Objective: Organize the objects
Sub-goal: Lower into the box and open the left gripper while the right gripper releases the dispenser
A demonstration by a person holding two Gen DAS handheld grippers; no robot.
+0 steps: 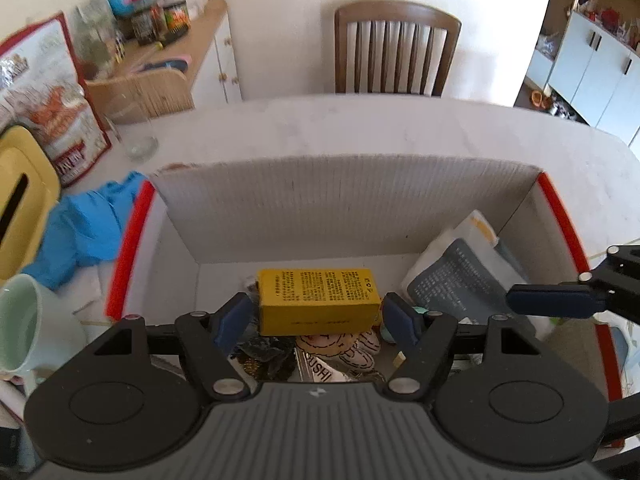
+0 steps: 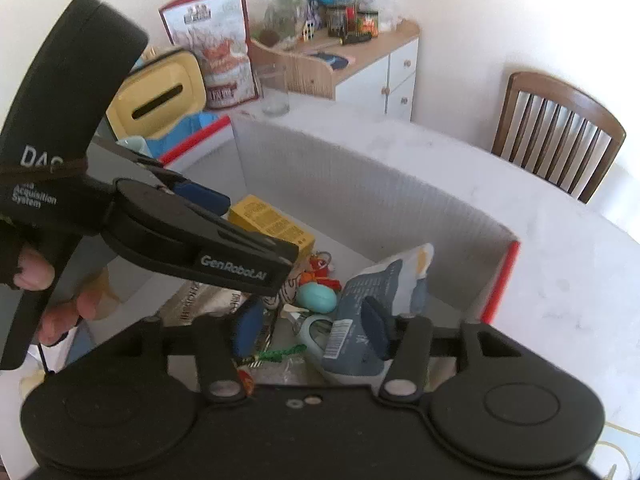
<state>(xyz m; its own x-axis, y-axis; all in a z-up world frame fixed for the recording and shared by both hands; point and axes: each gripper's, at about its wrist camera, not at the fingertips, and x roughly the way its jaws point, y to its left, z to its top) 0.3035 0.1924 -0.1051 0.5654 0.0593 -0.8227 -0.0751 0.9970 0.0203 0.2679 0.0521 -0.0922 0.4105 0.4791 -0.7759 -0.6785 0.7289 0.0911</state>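
A white cardboard box with red-edged flaps (image 1: 352,212) (image 2: 360,196) stands on the table and holds several small items. My left gripper (image 1: 318,316) is inside the box, open, its blue pads on either side of a yellow carton (image 1: 318,300) (image 2: 272,226) with small gaps; whether the carton rests on the items below is unclear. My right gripper (image 2: 310,328) is open above a grey-blue printed packet (image 2: 368,304) (image 1: 460,280), a teal egg-shaped object (image 2: 318,298) and an orange toy (image 2: 318,270). Its finger (image 1: 552,300) shows in the left wrist view.
A blue cloth (image 1: 88,224), a pale green mug (image 1: 24,320), a yellow container with a slot (image 2: 160,96), a red-and-white bag (image 2: 218,48) and a glass (image 2: 274,92) sit left of the box. A wooden chair (image 1: 396,48) stands behind the table.
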